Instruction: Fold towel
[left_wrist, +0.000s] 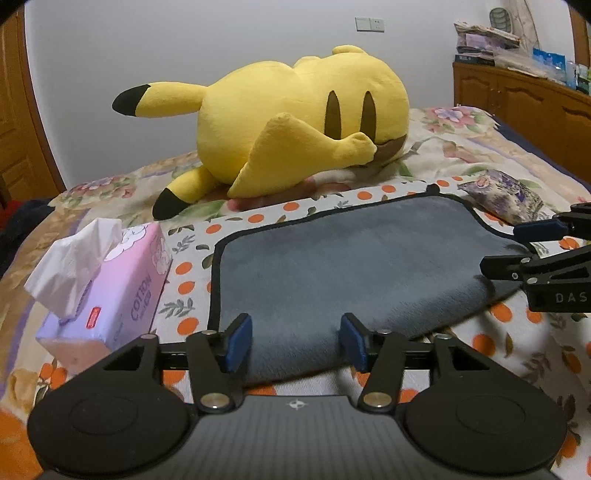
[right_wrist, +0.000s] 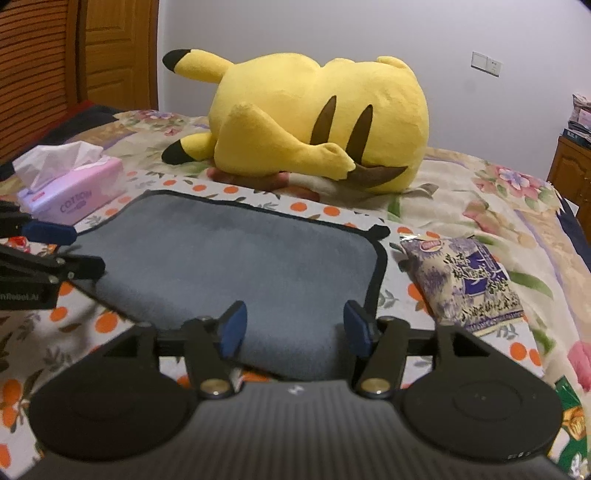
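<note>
A grey towel (left_wrist: 332, 258) with a black hem lies on the bed, folded with its thick fold edge nearest me; it also shows in the right wrist view (right_wrist: 236, 254). My left gripper (left_wrist: 295, 341) is open, its blue pads just above the towel's near edge, holding nothing. My right gripper (right_wrist: 295, 328) is open over the towel's near right part, empty. Each gripper shows at the side of the other's view, the right one (left_wrist: 532, 243) and the left one (right_wrist: 62, 247), both open by the towel's edges.
A yellow plush toy (left_wrist: 295, 122) lies behind the towel. A pink tissue box (left_wrist: 107, 288) stands left of the towel. A purple snack packet (right_wrist: 465, 280) lies to its right. A wooden cabinet (left_wrist: 524, 99) is at the far right.
</note>
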